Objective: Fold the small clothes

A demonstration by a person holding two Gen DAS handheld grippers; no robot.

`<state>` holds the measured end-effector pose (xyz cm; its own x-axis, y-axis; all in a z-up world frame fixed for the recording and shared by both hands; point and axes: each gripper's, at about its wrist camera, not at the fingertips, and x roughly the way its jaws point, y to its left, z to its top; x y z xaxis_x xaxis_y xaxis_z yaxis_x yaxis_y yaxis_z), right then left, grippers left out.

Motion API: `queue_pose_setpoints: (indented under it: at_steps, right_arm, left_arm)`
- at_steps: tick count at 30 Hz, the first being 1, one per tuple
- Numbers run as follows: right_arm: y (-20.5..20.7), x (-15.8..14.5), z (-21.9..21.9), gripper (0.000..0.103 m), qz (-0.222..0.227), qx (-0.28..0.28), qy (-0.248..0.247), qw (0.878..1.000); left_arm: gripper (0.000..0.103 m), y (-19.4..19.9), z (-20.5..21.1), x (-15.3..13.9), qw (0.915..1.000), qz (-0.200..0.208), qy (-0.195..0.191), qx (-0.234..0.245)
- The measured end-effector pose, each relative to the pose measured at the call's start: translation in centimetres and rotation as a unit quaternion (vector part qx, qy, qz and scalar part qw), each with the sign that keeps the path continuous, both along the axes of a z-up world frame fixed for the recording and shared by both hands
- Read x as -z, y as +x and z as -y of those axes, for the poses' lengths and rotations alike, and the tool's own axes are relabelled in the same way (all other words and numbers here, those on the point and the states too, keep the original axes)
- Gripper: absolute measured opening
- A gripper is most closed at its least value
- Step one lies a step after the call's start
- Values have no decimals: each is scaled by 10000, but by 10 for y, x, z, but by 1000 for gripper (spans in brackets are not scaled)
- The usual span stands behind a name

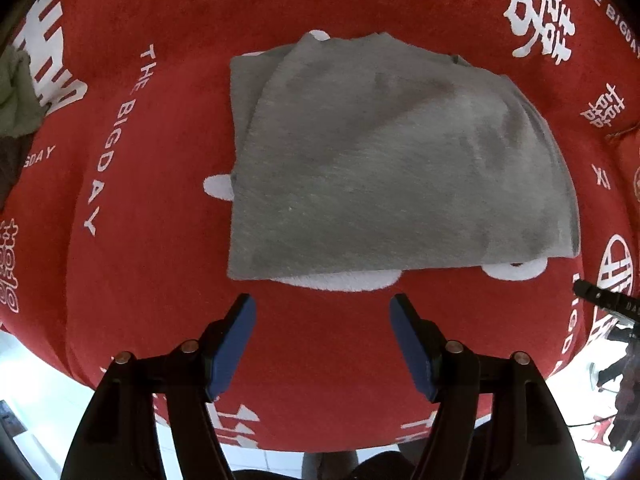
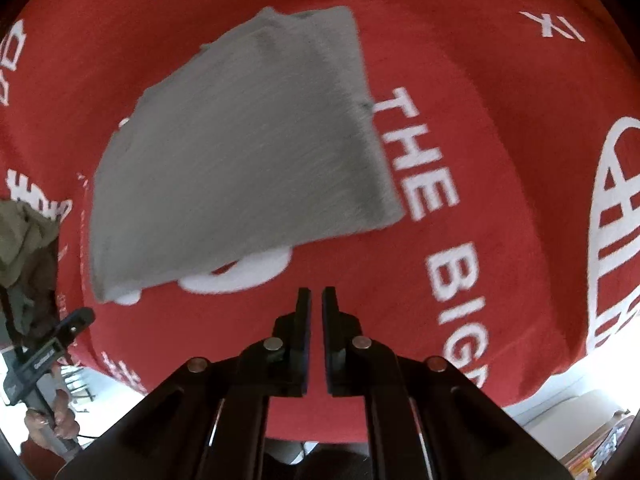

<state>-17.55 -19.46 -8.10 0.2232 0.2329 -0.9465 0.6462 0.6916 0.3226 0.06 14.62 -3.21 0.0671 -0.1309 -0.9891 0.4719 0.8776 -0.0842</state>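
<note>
A small grey fleece garment (image 1: 384, 168) lies folded on the red cloth, with white trim showing at its near edge. It also shows in the right wrist view (image 2: 240, 160), up and left of centre. My left gripper (image 1: 322, 304) is open and empty, hovering just short of the garment's near edge. My right gripper (image 2: 317, 294) is shut and empty, to the near right of the garment and apart from it. The tip of the right gripper (image 1: 600, 298) shows at the right edge of the left wrist view.
A red cloth (image 1: 160, 240) with white lettering covers the table. An olive-green garment (image 1: 16, 96) lies bunched at the far left, also visible in the right wrist view (image 2: 24, 240). The table's near edge (image 1: 280, 446) drops to a white floor.
</note>
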Motion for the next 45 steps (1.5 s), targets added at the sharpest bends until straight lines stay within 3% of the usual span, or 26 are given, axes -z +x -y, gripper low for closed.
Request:
queue_pose_setpoints:
  at_steps: [1,2,3,6,9,11,12,14,16,19,28,45]
  right_arm:
    - [1,-1,-3,10,17,-14,41,10000]
    - [3,-2,-9,15,36,-39,79,10000]
    - [4,-3,-12,19,50,-61,96,9999]
    - [11,-6,-24,44,113,-190,143,9997]
    - [18,-10,-34,47,148,-357,144,9992]
    - [23,-13,-38,60,149,-450,110,9988]
    - [25,-15,-41,65,169,-537,33,9984]
    - [30,-21,-47,85,214,-727,-213,9969]
    - [36,-27,-56,87,297,-1026,-605,9924]
    - [43,-29,-69,103,310,-1455,-800,9856]
    - [51,-14,-83,103,111,-1608,118,9868]
    - [59,-4,-67,103,-85,-1489,201,9886]
  left_arm:
    - [97,-1,-1,-2,10000,15,-74,-41]
    - [100,-2,-2,-5,9998,64,-142,-92]
    - [100,-3,-2,-7,9997,95,-174,-114]
    - [100,-3,-3,-7,9997,19,-178,-177]
    - [100,-3,-5,-5,9996,-33,-128,-263]
    - [100,-4,-5,-3,9996,-33,-20,-272]
    - [100,-4,-6,-2,9996,-40,1,-272]
    - [100,-4,-8,1,9995,-85,42,-288]
    - [100,-4,-9,4,9993,-145,101,-341]
    - [100,-3,-12,11,9984,-360,76,-419]
    - [100,-5,-9,16,9972,-511,8,-538]
    - [100,0,1,26,9963,-510,112,-688]
